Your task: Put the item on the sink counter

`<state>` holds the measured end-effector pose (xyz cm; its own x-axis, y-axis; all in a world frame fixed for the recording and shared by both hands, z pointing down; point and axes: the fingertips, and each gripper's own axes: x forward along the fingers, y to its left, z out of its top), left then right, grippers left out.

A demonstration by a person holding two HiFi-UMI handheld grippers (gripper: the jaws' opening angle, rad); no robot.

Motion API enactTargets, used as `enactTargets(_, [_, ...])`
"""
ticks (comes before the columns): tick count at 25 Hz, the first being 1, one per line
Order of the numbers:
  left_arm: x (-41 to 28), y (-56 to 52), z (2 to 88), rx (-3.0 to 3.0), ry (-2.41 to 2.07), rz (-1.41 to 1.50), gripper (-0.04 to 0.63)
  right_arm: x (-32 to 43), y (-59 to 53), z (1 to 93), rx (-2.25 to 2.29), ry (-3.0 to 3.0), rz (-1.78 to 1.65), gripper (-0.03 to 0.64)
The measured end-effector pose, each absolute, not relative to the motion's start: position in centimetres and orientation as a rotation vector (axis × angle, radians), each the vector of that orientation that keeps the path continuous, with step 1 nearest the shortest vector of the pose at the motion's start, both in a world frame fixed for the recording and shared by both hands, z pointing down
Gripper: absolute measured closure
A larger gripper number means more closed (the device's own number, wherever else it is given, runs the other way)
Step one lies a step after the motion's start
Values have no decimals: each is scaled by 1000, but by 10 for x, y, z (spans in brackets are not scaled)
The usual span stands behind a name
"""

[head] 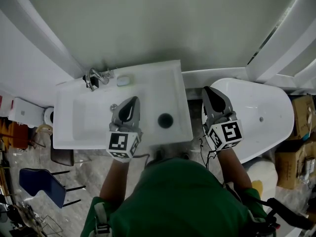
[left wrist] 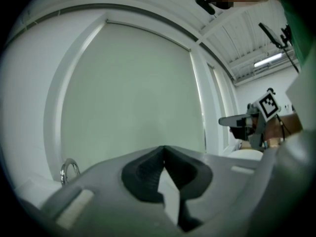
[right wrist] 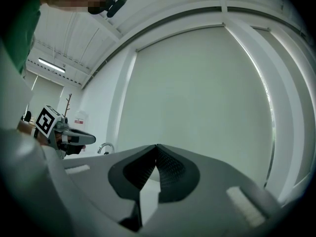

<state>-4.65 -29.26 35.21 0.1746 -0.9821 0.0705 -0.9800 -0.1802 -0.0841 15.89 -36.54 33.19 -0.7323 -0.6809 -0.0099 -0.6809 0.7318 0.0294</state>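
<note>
Pale green wall (head: 163,23) ahead of me, white bathtub (head: 266,112) on my right, blue chair (head: 42,185) near left on marbled floor (head: 91,169), cardboard boxes (head: 296,127) far right, strip light (left wrist: 269,60) overhead

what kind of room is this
Probably a bathroom: a white rectangular sink with a chrome faucet at its back corner, and a white oval bathtub beside it.

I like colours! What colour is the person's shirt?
Green shirt, clearest in the head view.
</note>
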Motion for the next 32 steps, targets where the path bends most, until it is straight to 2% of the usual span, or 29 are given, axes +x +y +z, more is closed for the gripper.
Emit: enactTargets(32, [-55, -291, 371, -2444, 1992, -177, 597, 144, -359, 331, 1145, -2907, -73, 620])
